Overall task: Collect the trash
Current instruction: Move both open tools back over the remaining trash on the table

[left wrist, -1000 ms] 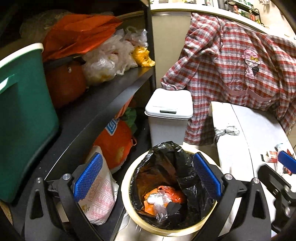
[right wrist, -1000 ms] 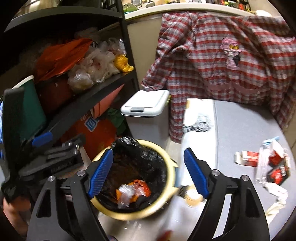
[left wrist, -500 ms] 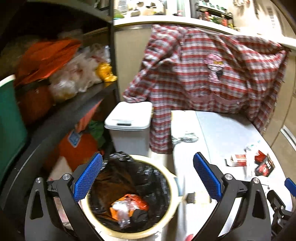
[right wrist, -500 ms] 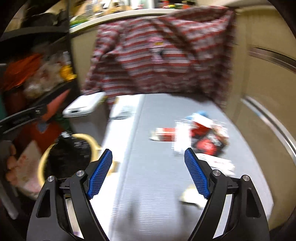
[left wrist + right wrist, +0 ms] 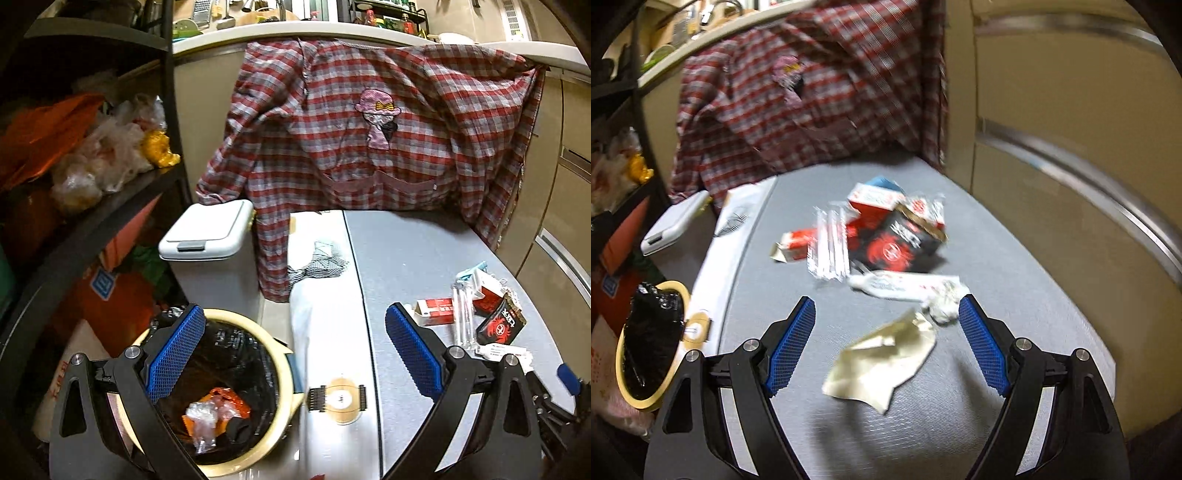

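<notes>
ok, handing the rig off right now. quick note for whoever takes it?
Left gripper: open, empty, above the bin edge.
Right gripper: open, empty, over the cream wrapper on the grey table.
Lined trash bin sits off the table's left edge, some orange and clear wrappers already inside.
Left: cream wrapper, crumpled tissue, white tube, clear straw pack, black-red packet, red-white boxes.

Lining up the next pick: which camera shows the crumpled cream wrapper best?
Right wrist: the cream wrapper lies close on the grey table, between the open right tool fingers. The left wrist view doesn't show it.
</notes>
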